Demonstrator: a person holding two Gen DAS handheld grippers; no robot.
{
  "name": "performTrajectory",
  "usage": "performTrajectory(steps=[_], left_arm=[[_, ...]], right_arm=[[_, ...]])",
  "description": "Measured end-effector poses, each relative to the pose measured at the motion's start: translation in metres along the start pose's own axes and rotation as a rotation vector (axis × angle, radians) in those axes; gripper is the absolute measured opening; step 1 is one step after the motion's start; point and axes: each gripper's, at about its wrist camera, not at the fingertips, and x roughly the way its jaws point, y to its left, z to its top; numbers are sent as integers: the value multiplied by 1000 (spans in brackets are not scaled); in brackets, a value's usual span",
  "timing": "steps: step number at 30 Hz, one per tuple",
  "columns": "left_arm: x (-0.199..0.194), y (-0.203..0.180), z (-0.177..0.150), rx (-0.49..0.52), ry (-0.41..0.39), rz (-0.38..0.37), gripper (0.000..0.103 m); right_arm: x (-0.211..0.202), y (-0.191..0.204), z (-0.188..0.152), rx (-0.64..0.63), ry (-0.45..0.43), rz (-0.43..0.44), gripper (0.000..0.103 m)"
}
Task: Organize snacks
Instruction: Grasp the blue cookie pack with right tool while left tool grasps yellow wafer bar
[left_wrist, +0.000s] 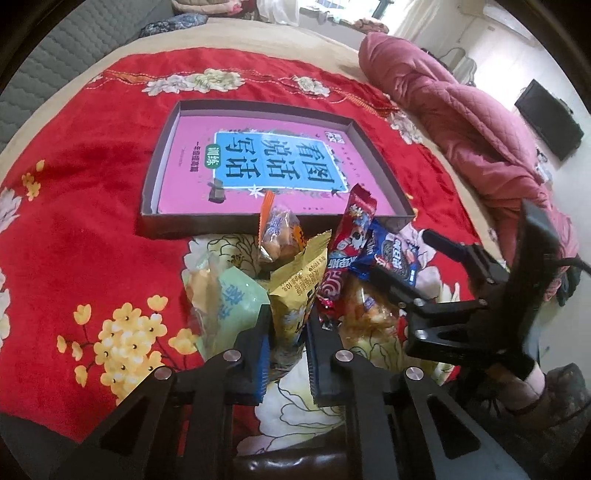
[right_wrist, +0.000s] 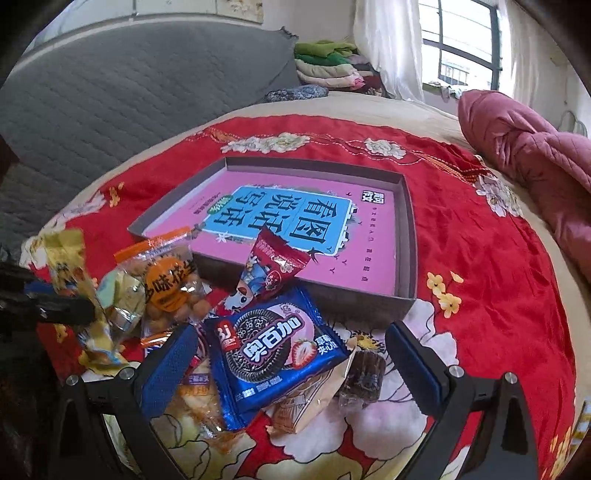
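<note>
Left wrist view: the left gripper (left_wrist: 286, 343) has its jaws clenched on a yellow snack packet (left_wrist: 301, 284), the blue pads pressing its lower part from both sides.
Snack pile: the packets lie bunched on the red floral blanket (left_wrist: 85, 206), just in front of the near wall of the box.
Neighbours of the yellow packet: a pale green packet (left_wrist: 232, 299) to its left, an orange-topped bag of nuts (left_wrist: 279, 232) behind it, a red wrapper (left_wrist: 351, 236) to its right.
Box: a shallow dark box (left_wrist: 184, 225), open-topped, with a pink book (left_wrist: 192, 155) lying flat inside.
Right wrist view: the right gripper (right_wrist: 295, 365) has its jaws released and spread wide, one on each side of a blue cookie packet (right_wrist: 273, 354), without pressing on it.
Beside the cookie packet: a dark wrapped sweet (right_wrist: 364, 373) and a beige packet (right_wrist: 306, 402) partly under it.
Bed edge: a pink quilted coat (left_wrist: 454, 107) is heaped to the right.
</note>
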Motion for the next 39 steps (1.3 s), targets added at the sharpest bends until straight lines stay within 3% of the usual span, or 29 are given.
performTrajectory(steps=[4, 8, 11, 15, 19, 39], left_arm=[[-4, 0, 1, 2, -12, -16, 17], [-6, -1, 1, 5, -15, -29, 17], [-7, 0, 1, 4, -19, -34, 17], [-8, 1, 2, 2, -21, -35, 17], [-10, 0, 3, 2, -24, -36, 17], [-28, -2, 10, 8, -76, -45, 17]], right_arm=[[4, 0, 1, -32, -5, -27, 101], [8, -4, 2, -26, 6, 6, 95], [11, -4, 2, -33, 14, 30, 89], [15, 4, 0, -75, 23, 48, 74], [14, 6, -1, -90, 15, 51, 69], [-29, -6, 2, 55, -87, 92, 65]])
